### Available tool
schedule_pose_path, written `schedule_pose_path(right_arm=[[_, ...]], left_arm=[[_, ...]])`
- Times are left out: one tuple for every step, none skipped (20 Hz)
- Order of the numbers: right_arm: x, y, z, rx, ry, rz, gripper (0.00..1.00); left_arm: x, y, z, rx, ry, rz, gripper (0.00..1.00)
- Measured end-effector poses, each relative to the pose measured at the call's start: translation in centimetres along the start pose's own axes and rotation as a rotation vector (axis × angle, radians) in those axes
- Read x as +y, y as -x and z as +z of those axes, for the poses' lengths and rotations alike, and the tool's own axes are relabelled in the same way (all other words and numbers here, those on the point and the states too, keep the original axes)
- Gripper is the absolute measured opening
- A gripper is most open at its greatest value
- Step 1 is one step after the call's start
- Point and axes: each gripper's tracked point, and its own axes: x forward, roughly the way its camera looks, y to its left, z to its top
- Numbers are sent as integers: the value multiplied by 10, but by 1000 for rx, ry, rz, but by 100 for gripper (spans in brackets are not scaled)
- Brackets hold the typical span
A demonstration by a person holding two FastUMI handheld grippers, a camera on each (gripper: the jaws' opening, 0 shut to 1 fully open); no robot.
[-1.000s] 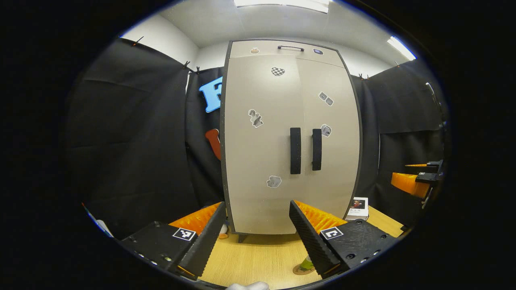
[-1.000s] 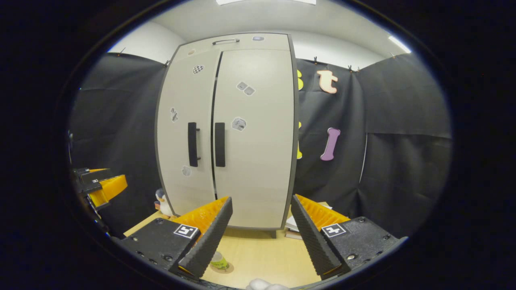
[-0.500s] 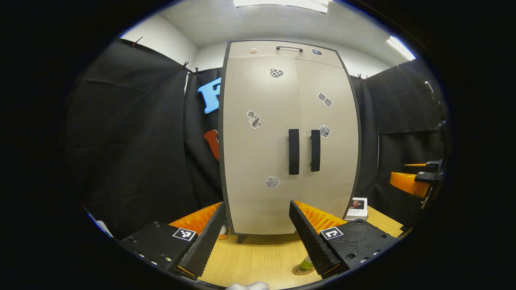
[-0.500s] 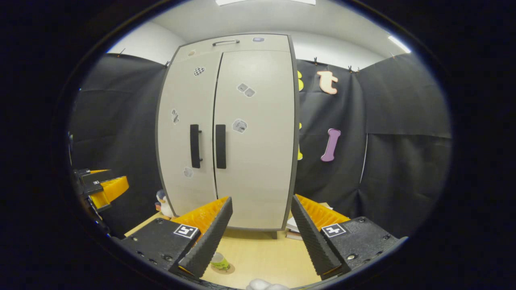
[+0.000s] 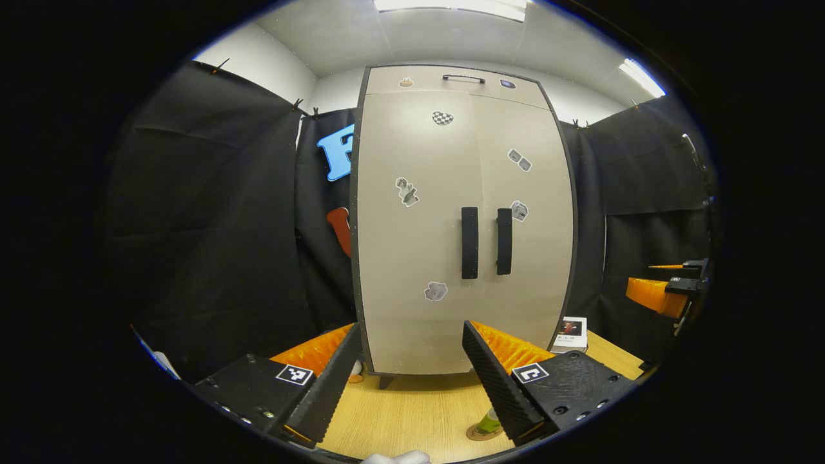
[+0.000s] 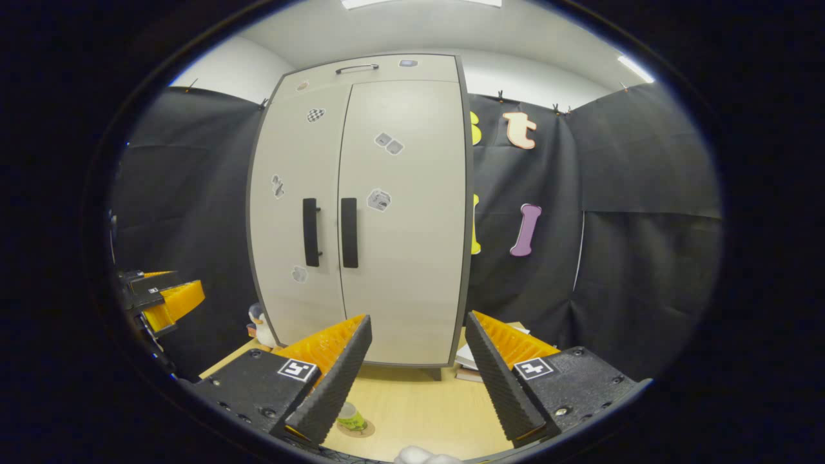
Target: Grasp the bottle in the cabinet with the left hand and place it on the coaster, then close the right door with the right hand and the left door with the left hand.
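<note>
I am holding my left hand-held gripper (image 5: 408, 380) spread wide over the table (image 5: 412, 412), gripping nothing; my right hand-held gripper (image 6: 416, 380) is gaping just as empty. The bottle (image 6: 351, 419), small with a green label, is standing on the round coaster (image 6: 356, 430) near my right gripper's left finger, partly hidden. Farther off, the beige cabinet (image 5: 419, 322) is showing both doors closed, black handles (image 5: 470, 243) side by side.
</note>
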Motion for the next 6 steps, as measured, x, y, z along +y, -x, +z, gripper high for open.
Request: schedule_pose_path(right_arm=[[-1,0,0,2,5,-3,96],[-3,0,-1,2,7,-7,96],[-3,1,1,1,7,-8,96],[-2,1,0,-1,5,-8,96],[-2,2,1,-5,3,-8,96],[-2,3,2,-8,2,-8,96]], left_arm=[[0,0,1,-2,-1,0,96],[-1,1,1,-2,-1,-1,96],[-1,0,1,-1,-2,-2,96],[0,0,1,-1,-2,-2,96],[0,0,0,-1,-2,-3,96],[-1,1,0,-1,-2,-4,96]])
